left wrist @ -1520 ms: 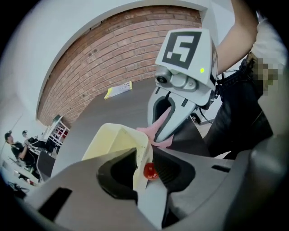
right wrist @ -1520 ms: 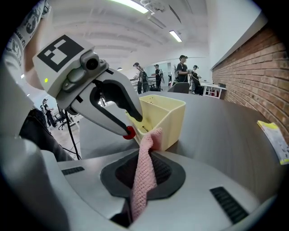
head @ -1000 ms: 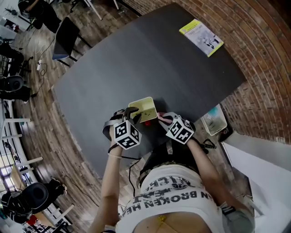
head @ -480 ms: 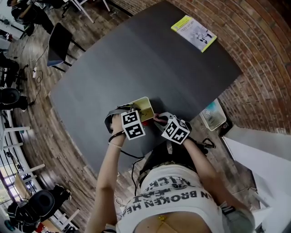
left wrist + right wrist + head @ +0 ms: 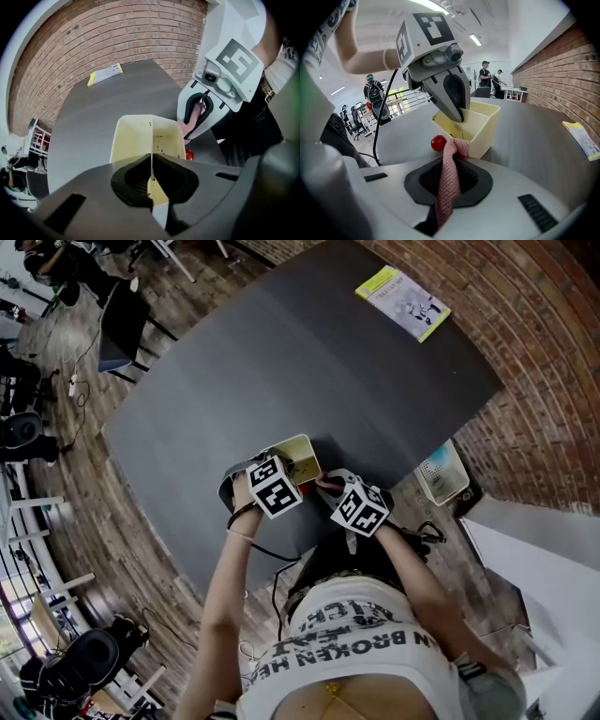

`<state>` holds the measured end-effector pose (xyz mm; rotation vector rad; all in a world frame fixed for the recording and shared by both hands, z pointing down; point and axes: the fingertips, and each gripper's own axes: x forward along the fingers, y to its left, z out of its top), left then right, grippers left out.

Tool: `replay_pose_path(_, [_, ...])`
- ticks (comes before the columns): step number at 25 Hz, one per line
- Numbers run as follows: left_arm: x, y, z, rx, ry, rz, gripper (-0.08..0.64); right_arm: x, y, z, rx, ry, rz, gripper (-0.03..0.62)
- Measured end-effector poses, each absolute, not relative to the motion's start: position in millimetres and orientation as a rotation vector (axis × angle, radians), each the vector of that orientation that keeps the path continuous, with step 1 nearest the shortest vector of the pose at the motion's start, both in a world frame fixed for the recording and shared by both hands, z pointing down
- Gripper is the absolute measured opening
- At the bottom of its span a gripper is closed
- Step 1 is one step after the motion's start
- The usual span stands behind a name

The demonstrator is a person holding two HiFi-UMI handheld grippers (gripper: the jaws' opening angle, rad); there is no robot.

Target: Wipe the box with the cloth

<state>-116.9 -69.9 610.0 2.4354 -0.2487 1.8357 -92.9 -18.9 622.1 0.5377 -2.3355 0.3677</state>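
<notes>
A pale yellow open box (image 5: 300, 456) stands near the front edge of the dark grey table (image 5: 309, 362). My left gripper (image 5: 278, 468) points steeply down over the box's near wall (image 5: 151, 159). Its jaws have just been closing, and that thin wall is now pinched between them. My right gripper (image 5: 325, 486) is shut on a pink knitted cloth (image 5: 447, 183), which hangs forward and touches the box's outer corner (image 5: 480, 124). A small red ball (image 5: 438, 143) lies on the table beside the box.
A yellow-edged booklet (image 5: 403, 301) lies at the far right of the table, close to the brick wall. A white basket (image 5: 441, 474) sits on the floor by the table's right corner. Chairs (image 5: 117, 315) stand off the left side.
My left gripper has sunk and tipped more steeply onto the box's near wall, and its jaws have closed on it. The right gripper with the cloth has stayed put.
</notes>
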Motion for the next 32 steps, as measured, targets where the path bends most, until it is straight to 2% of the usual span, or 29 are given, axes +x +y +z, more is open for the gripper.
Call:
replay_pose_path(10, [-111.7, -67.9, 613.5, 2.336, -0.336, 1.791, 0.018, -100.1, -16.3, 627.9, 0.668, -2.390, 0.618, 0.017])
replay_pose_path(32, [-79.1, -70.8, 617.3, 1.873, -0.855, 1.328, 0.017, -35.5, -69.6, 627.4, 0.639, -2.302, 0.468, 0.017])
